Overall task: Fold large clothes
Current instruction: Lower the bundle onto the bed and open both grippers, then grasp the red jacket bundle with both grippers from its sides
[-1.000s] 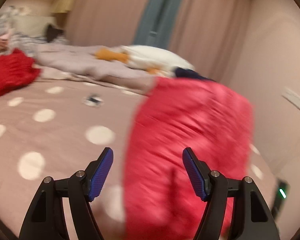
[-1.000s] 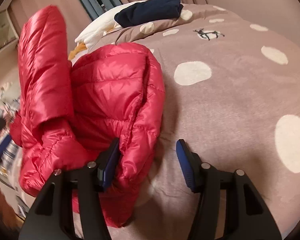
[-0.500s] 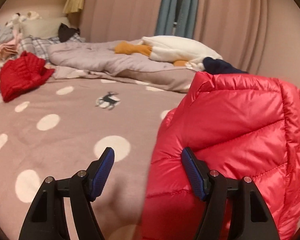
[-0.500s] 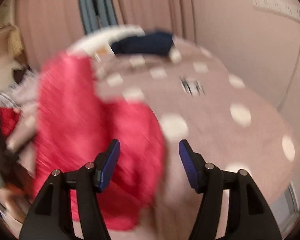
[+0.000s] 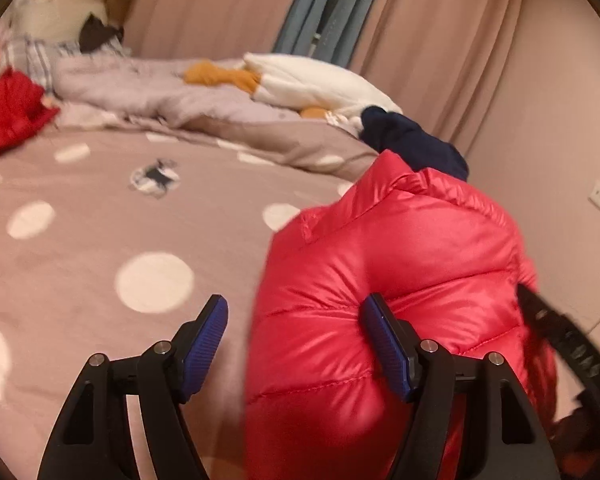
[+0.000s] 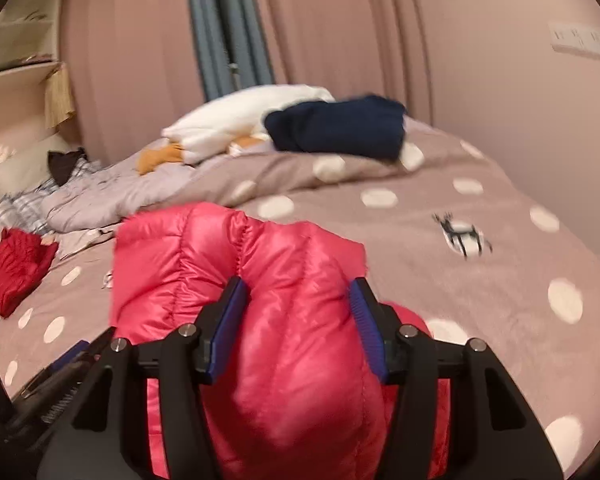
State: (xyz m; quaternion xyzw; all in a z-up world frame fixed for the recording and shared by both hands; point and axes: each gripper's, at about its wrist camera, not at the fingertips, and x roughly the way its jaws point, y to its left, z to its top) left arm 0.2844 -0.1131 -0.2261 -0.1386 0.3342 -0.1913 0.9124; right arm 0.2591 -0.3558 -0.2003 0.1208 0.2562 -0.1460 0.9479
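Jacket [image 6: 284, 320] bulges between the right hand-held gripper [image 6: 296, 316] pads, which are closing on it; the left hand-held gripper [image 5: 296, 344] gapes, the jacket's edge seemingly brushing its right pad above the bed [image 5: 100, 240].

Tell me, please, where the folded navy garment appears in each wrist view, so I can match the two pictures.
Left wrist: navy garment, upper right, just behind the red puffer jacket.
Right wrist: navy garment, upper centre, on the bedding ridge.
Shared landmark: the white plush beside it.
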